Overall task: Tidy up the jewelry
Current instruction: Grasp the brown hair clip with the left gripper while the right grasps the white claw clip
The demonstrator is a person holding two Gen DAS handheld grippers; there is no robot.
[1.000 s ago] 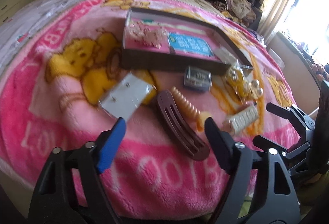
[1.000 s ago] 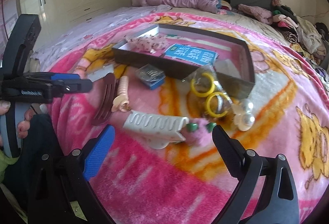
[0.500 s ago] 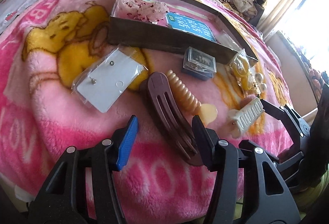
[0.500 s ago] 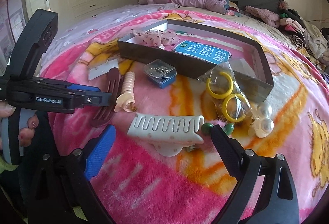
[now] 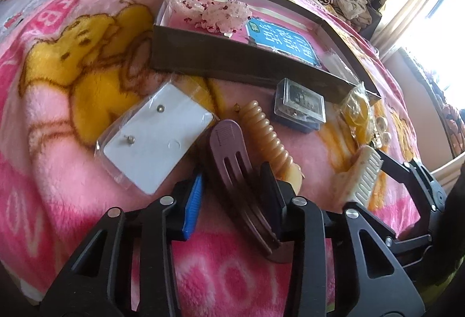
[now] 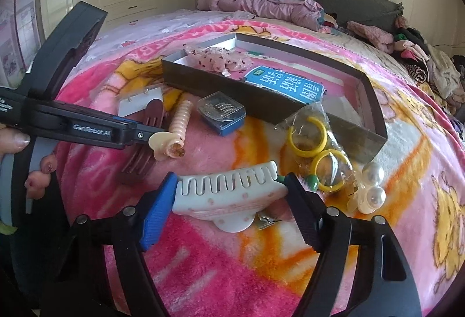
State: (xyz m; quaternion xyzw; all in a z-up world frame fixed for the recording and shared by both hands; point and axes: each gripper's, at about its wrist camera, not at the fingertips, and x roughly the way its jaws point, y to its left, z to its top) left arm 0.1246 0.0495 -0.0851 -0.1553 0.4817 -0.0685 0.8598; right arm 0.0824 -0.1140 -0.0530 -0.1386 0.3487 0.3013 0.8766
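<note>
A brown hair clip (image 5: 229, 154) lies on the pink blanket between the fingers of my left gripper (image 5: 232, 171). Its jaws are closing: the black finger is against the clip's right edge and the blue pad (image 5: 193, 200) stands a sliver off its left edge. A white toothed claw clip (image 6: 229, 195) sits between the fingers of my right gripper (image 6: 230, 176), whose jaws are closing with both pads touching the clip's ends. The dark open box (image 5: 232, 61) (image 6: 221, 87) behind holds a pink scrunchie and a blue packet. The left gripper (image 6: 157, 131) also shows side-on in the right wrist view.
On the blanket lie a peach spiral clip (image 5: 267, 136), an earring card in plastic (image 5: 157, 139), a small clear pin box (image 6: 221, 110), bagged yellow hoops (image 6: 308, 136), green beads (image 6: 312, 182) and pearl earrings (image 6: 372, 183). Clothes are piled along the bed's far side.
Both grippers came down closer to the blanket and their jaws narrowed, the left around the brown clip, the right onto the ends of the white clip.
</note>
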